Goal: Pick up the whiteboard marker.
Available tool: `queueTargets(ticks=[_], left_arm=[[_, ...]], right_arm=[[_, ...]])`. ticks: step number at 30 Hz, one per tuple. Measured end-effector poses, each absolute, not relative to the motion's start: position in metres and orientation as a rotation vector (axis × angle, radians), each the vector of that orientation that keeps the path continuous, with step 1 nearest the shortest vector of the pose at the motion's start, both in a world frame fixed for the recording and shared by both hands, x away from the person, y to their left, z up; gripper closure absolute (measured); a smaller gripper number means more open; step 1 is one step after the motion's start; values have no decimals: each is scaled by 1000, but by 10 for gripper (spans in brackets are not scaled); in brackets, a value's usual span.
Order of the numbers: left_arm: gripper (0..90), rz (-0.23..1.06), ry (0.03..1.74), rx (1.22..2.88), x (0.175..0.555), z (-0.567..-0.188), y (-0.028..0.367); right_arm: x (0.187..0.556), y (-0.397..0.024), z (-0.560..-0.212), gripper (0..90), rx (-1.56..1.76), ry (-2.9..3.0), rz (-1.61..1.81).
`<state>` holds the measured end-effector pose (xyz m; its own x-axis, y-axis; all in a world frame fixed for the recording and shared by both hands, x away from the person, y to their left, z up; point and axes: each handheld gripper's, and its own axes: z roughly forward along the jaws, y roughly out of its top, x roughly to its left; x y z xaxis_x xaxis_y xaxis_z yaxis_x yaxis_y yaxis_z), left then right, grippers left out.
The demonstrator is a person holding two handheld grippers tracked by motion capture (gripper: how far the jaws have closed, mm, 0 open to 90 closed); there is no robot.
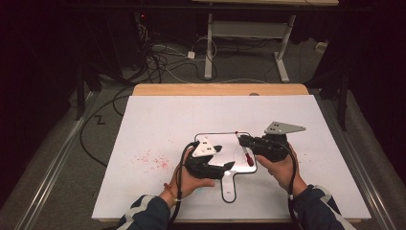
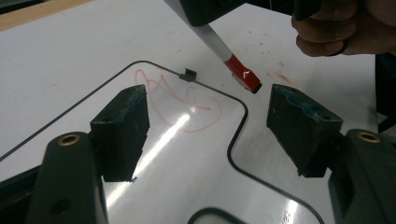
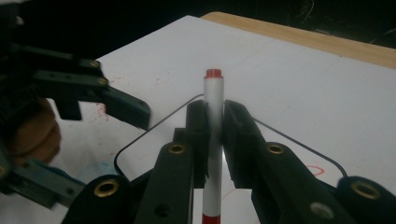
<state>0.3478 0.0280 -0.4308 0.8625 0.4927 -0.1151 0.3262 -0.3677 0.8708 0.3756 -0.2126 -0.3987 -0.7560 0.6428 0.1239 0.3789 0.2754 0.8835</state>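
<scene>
A small whiteboard (image 1: 225,141) with a black rim and a handle lies on the white table top, and a red scribble (image 2: 187,100) is drawn on it. My right gripper (image 1: 243,141) is shut on a white marker (image 1: 247,154) with red ends, its red cap (image 2: 243,77) pointing down over the board's corner. In the right gripper view the marker (image 3: 214,107) stands between the pressed pads of my right gripper (image 3: 215,135). My left gripper (image 1: 224,157) hovers over the board near its handle side. Its jaws are open in the left gripper view (image 2: 212,130), nothing between them.
Red ink specks (image 1: 153,160) mark the white sheet left of the board. The table's wooden far edge (image 1: 220,89) lies beyond the sheet. Past it, cables and the legs of another desk (image 1: 208,52) are on the floor. The left gripper's fingers (image 3: 126,109) are close to the marker.
</scene>
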Motion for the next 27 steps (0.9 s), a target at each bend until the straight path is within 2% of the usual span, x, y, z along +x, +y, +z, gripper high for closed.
queueTargets(ticks=[4,6,8,10,15,17,25,27], left_arm=[[344,153,602,1967,357,-433,11],[403,135,594,1965,361,-434,5],[412,126,583,1946,364,-434,0],[494,114,572,1939,366,-434,-2],[554,116,557,1924,368,-431,-6],[622,122,538,1924,369,-430,-8],[768,182,537,1952,380,-430,-13],[787,192,528,1953,382,-430,-15]], right_arm=[[369,-212,-396,813,909,2265,1509],[367,-212,-394,813,905,2258,1523],[365,-213,-394,813,900,2254,1529],[364,-213,-394,814,903,2246,1524],[363,-215,-394,813,903,2241,1539],[362,-215,-395,813,898,2238,1533],[361,-222,-391,807,898,2210,1518],[361,-226,-391,746,911,2205,1520]])
